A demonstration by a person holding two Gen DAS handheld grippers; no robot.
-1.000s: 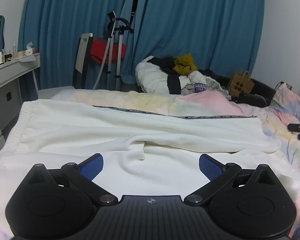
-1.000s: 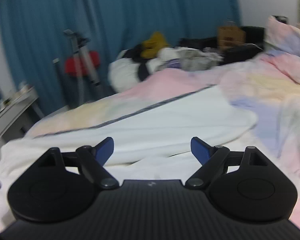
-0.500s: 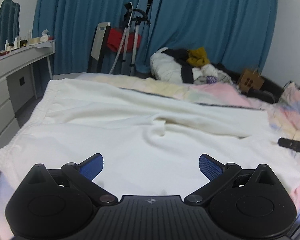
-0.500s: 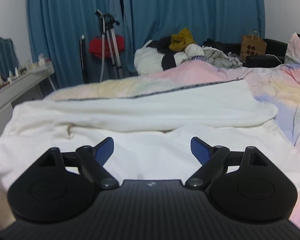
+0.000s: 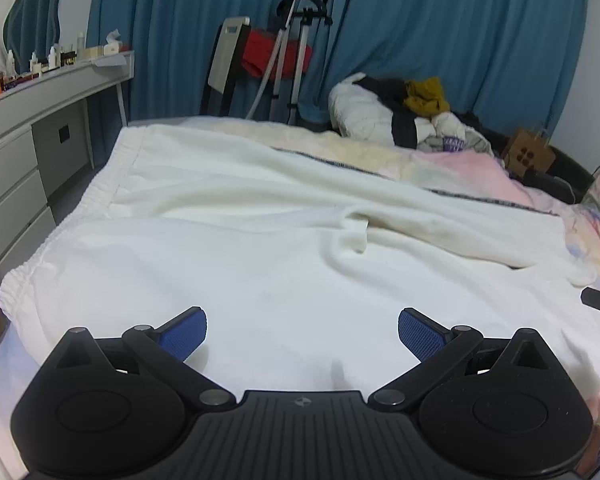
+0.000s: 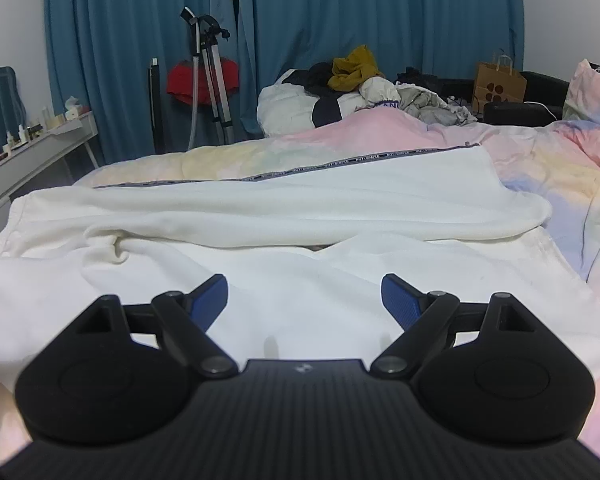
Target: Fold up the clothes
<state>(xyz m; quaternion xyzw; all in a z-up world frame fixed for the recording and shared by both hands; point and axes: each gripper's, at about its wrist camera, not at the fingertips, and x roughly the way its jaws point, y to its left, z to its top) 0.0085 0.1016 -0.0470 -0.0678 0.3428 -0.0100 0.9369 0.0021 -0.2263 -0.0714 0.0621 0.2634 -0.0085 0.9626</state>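
Hovering low over a bed, the left gripper [image 5: 302, 330] has its two blue-padded black fingers spread wide with nothing between them; only white cloth lies beneath. The right gripper [image 6: 304, 298], seen from its own camera, is likewise released and empty, its fingers parted above the same cloth.

Under both grippers lies the task's thing: a large white, soft fleecy garment [image 5: 260, 240], spread across the near half of the bed. A gathered elastic band [image 5: 60, 248] runs along its left edge, and a dark printed tape [image 6: 340, 162] trims its far edge. The far portion appears to be laid back over the rest in one long soft fold [image 6: 320, 216], with a small rumple near the middle. Judging from this, folding has barely begun: the garment is laid out, perhaps with one lengthwise fold made, and the remaining folds and smoothing are yet to do.

Beyond the garment is a pastel pink, yellow and blue quilt [image 6: 540, 160] covering the bed. At the far end sits a heap of unfolded clothes [image 6: 360, 88], white, dark and mustard, apparently waiting their turn.

As for containers, a brown paper carrier bag [image 6: 498, 84] stands behind the heap; its contents cannot be seen. A grey dressing table [image 5: 40, 120] at the left carries small bottles and a tissue box.
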